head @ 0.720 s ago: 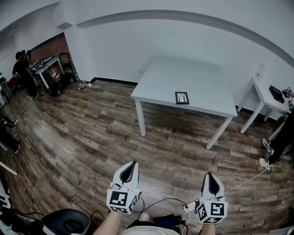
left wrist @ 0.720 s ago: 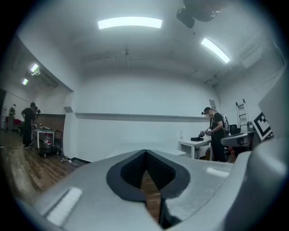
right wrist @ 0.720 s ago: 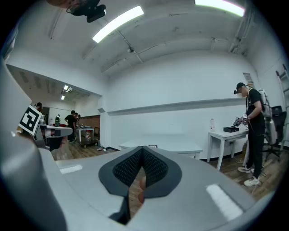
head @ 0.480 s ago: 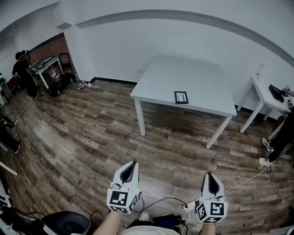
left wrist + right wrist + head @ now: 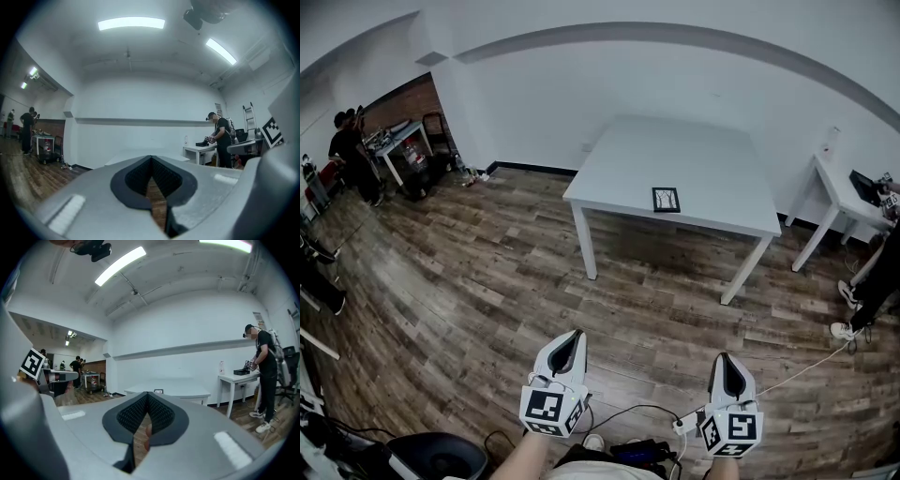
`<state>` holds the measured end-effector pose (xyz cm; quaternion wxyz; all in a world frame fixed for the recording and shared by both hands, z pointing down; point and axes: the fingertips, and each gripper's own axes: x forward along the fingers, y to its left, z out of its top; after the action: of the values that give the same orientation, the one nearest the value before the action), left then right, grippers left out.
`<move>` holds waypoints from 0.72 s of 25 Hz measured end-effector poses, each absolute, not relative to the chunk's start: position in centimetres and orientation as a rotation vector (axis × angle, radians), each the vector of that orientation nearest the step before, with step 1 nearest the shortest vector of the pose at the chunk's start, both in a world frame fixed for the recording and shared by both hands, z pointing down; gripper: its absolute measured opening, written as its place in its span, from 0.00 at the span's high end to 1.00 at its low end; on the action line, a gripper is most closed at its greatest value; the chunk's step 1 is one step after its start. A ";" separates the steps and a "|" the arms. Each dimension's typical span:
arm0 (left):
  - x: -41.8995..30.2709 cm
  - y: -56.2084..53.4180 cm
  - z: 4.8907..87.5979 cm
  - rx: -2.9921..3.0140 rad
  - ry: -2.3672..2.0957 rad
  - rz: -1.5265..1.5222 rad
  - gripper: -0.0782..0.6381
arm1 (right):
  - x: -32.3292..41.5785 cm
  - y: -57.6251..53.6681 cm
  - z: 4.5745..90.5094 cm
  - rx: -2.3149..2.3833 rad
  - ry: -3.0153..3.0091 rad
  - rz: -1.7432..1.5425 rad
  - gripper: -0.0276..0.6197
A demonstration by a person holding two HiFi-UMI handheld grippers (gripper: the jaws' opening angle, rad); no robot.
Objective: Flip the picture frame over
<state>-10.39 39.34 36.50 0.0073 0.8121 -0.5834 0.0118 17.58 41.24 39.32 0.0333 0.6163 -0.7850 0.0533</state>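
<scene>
Wood floor (image 5: 534, 281) open up to the white table (image 5: 675, 150), one cable (image 5: 797, 372) lying near the feet. Tabletop free all round the picture frame (image 5: 666, 200); side table (image 5: 832, 183) and a person (image 5: 877, 272) stand well right.

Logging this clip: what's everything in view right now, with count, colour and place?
table: one, white, mid-room
picture frame: one, black, flat on the table near its front edge
side table: one, white, right wall
floor: brown wood planks
bystanders: one in dark clothes far left, one at right edge
left gripper: one, grey-white, shut, empty, bottom left
right gripper: one, grey-white, shut, empty, bottom right
</scene>
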 end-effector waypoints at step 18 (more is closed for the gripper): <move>-5.8 34.9 36.7 2.587 -1.812 0.003 0.89 | 18.8 36.0 40.3 1.834 -2.474 0.172 0.92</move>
<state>-5.82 34.91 36.68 -0.0082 0.8190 -0.5737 0.0009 18.85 36.04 40.33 0.0285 0.5942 -0.8019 0.0559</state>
